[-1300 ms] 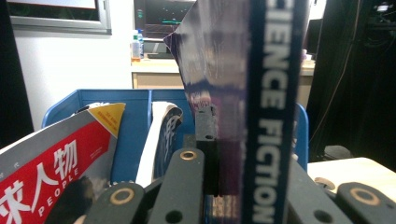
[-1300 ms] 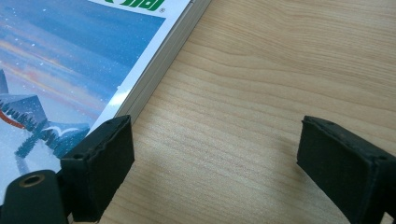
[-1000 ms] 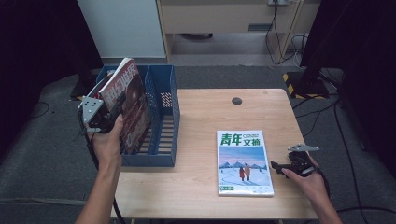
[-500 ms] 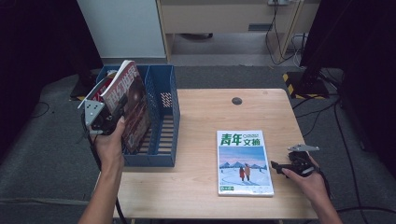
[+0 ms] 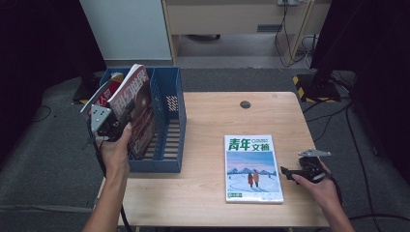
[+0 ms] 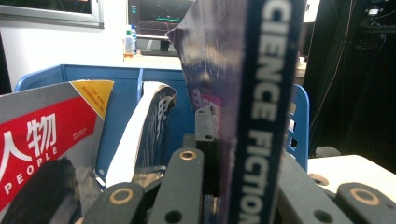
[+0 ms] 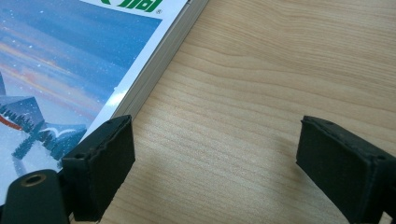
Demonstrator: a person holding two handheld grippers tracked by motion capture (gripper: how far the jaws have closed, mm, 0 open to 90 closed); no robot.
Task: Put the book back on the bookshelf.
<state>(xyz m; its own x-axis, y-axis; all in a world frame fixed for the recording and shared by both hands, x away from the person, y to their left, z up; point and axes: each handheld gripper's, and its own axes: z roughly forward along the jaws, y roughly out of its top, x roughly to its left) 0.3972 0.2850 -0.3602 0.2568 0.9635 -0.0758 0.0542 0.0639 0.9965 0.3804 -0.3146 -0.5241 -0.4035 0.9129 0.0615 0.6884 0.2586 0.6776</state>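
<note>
High view, left hand: the left gripper point(image 5: 112, 126) is clamped on a dark magazine point(image 5: 138, 108) and holds it upright over the blue file rack point(image 5: 167, 121) at the table's left edge.
High view, rack: the magazine leans in the left slot, lower edge down between the dividers, top tilted away from the person.
High view, right hand: the right gripper point(image 5: 300, 172) rests near the table's right edge, just beside a snow-scene magazine point(image 5: 251, 166) lying flat toward the front.
Left gripper view: jaws pinch the spine point(image 6: 261, 112), which stands straight up; a red magazine point(image 6: 44, 140) and a curled one point(image 6: 144, 130) sit in the rack behind.
Left gripper view, advice: I'd lower it straight, spine vertical, clear of the curled pages, and release only once the bottom edge seats.
Right gripper view: jaws spread wide and empty over bare table point(image 7: 243, 107), one pad by the flat magazine's edge point(image 7: 154, 74).
</note>
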